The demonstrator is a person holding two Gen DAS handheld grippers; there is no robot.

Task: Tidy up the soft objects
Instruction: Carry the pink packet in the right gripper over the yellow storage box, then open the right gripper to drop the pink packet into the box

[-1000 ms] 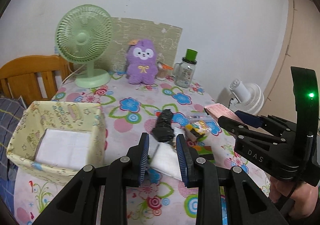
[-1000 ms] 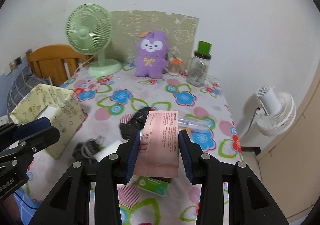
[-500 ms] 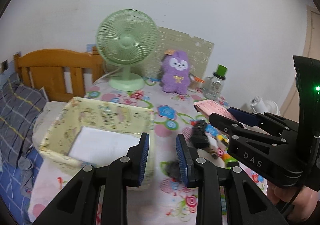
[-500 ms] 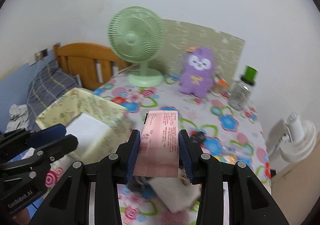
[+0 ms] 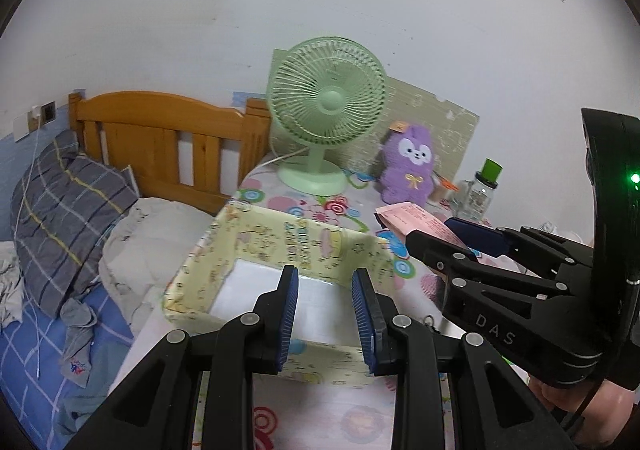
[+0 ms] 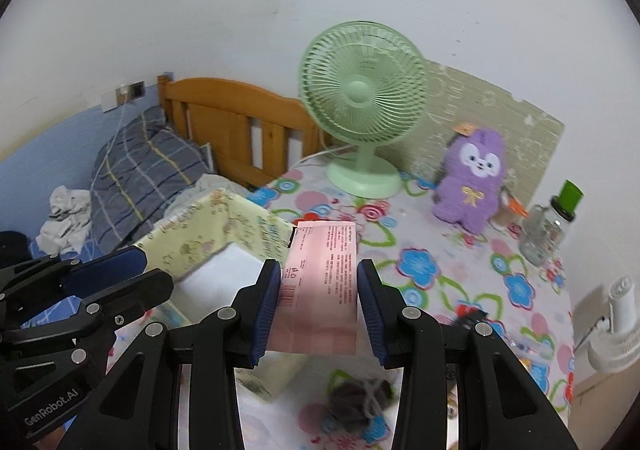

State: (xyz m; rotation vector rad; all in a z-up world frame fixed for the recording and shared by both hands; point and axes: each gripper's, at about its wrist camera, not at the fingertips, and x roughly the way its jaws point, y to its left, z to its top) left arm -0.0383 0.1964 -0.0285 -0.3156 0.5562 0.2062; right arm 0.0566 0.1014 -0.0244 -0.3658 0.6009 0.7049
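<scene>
One pink packet (image 6: 320, 290) sits clamped in the right gripper (image 6: 319, 306); the left gripper (image 5: 325, 316), jaws apart and empty, hangs over one yellow fabric basket (image 5: 224, 246).

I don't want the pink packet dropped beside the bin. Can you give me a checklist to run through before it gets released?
1. Pink packet between the right gripper pads: ok, held upright.
2. Yellow fabric bin in view and open at the top: ok.
3. Room in the bin: ok, only a flat white item lies on its floor.
4. Packet above the bin opening: not ok, it hangs at the bin's right wall, over the flowered tablecloth.
5. Left gripper out of the way: not ok, it hovers over the bin, jaws empty.
6. Dark bundle on the table not snagged: ok.
</scene>
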